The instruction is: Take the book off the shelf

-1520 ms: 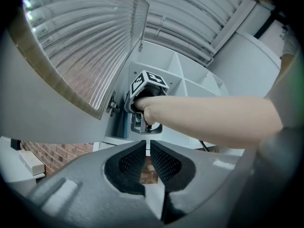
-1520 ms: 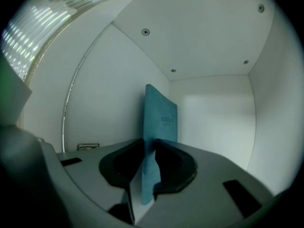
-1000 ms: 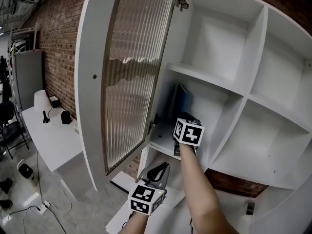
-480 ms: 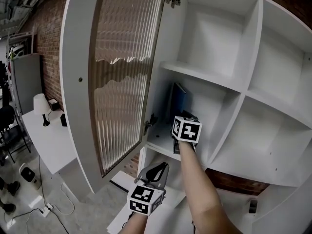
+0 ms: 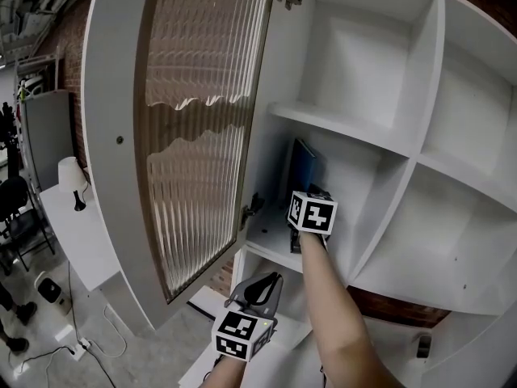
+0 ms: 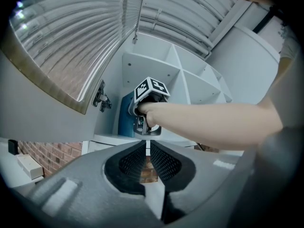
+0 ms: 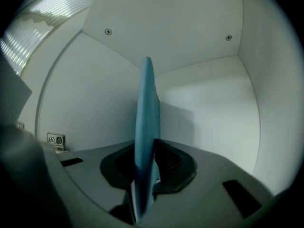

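Observation:
A thin blue book (image 5: 304, 166) stands upright on its edge in the left middle compartment of the white cabinet (image 5: 343, 124). My right gripper (image 5: 310, 196) reaches level into that compartment, its marker cube facing me. In the right gripper view the book (image 7: 145, 118) runs straight up between the jaws, and the right gripper (image 7: 145, 167) is shut on its lower near end. My left gripper (image 5: 262, 285) hangs lower, below the shelf and in front of the cabinet; in its own view the left gripper (image 6: 147, 148) is shut with nothing in it, looking up at the book (image 6: 126, 122).
The cabinet's ribbed-glass door (image 5: 186, 136) stands open to the left, its hinge (image 5: 252, 207) beside the book's compartment. The other compartments (image 5: 468, 217) hold nothing. At the far left stand a white table with a lamp (image 5: 71, 176), a brick wall and a chair.
The right gripper keeps its hold on the book and has shifted only slightly. The left gripper stays put. The open door sits further left in the head view.

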The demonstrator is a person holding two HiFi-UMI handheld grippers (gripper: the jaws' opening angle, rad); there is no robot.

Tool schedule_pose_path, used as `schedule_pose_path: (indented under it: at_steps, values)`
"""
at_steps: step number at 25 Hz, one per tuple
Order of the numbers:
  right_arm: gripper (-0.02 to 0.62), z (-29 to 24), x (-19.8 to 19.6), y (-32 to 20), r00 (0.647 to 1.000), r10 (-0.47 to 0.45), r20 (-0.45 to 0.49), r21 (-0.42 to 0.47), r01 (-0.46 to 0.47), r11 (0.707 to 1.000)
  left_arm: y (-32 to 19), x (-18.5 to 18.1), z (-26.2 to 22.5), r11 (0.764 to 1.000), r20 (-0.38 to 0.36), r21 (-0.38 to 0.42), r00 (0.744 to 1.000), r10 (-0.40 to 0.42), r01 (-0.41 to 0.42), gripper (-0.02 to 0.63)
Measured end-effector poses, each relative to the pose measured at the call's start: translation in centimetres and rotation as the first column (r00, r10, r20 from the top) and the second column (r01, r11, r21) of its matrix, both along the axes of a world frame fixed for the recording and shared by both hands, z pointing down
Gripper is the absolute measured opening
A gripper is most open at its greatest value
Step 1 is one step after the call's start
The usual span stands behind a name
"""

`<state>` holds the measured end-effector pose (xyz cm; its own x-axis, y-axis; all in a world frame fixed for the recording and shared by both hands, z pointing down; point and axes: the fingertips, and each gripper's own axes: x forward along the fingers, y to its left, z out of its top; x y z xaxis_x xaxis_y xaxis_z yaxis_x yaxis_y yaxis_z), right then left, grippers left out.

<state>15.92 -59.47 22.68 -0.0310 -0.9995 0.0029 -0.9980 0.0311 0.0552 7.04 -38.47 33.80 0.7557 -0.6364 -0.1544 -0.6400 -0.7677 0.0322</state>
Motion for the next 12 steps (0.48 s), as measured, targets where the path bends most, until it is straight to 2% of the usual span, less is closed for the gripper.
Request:
schedule_pose_path:
  at_steps: [12]
  values:
    - [0.057,0.11,0.16,-0.68,0.999,0.015,-0.028,0.009,-0.014,1.000,-0.90,0.31,0.24,1.000,-0.002,-0.010,1.000,0.001,-0.001,0.011]
